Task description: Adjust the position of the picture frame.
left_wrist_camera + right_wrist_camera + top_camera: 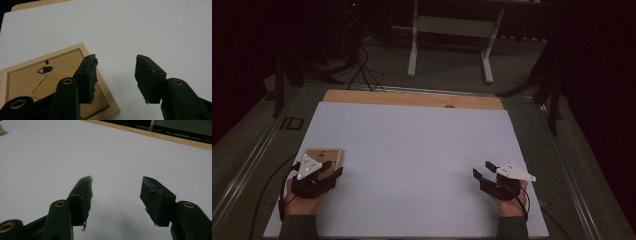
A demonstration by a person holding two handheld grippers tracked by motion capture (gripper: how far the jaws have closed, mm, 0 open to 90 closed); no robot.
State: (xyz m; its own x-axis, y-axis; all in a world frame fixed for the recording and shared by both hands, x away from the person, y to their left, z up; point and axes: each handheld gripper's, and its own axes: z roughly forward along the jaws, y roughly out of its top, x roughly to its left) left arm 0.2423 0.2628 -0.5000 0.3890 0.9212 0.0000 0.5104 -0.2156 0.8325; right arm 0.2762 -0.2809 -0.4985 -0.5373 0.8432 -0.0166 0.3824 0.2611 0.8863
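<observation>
A light wooden picture frame point(323, 156) lies back side up on the white sheet point(412, 150) at the left. In the left gripper view the frame's point(27, 75) brown backing shows a small metal hanger. My left gripper point(333, 169) hovers at the frame's near right corner. Its jaws stand open point(115, 58), one over the frame's backing and the other over bare sheet, with no pad pressing on anything. At the right side of the sheet my right gripper point(482, 169) is open with nothing between its jaws point(116, 180). A corner of the frame point(2, 130) shows far off.
The sheet covers a wooden tabletop whose far strip point(412, 98) stays bare. Beyond it stand a white desk frame point(413, 50), dark stands and floor cables point(362, 70). A metal rail point(247, 160) runs along the left side.
</observation>
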